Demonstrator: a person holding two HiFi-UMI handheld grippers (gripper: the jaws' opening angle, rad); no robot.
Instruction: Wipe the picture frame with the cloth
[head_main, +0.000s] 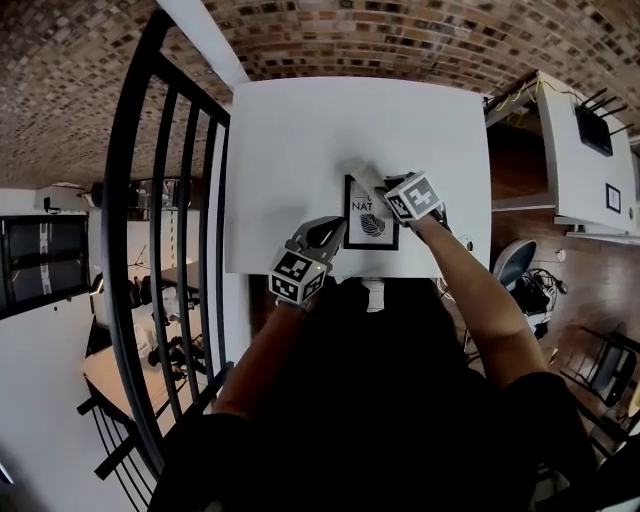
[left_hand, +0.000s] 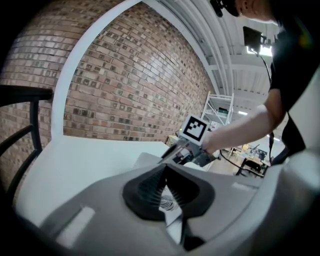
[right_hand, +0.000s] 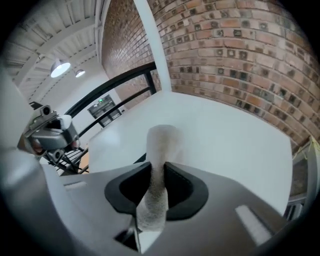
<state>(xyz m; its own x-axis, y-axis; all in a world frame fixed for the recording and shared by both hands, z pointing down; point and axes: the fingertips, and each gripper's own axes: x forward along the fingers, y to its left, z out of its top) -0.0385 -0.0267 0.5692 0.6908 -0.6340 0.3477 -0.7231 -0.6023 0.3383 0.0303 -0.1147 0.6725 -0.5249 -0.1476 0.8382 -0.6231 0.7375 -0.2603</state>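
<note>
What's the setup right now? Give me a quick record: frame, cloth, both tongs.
picture frame: black, leaf print, lying on the white table near its front edge
cloth: pale, over the picture frame's far left corner
right gripper: tongs shut on the cloth
left gripper: tongs shut on the picture frame's near left edge

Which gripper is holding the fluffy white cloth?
The right gripper: the cloth is pinched between its jaws and pokes out past them. The left gripper grips the picture frame by its edge instead.
</note>
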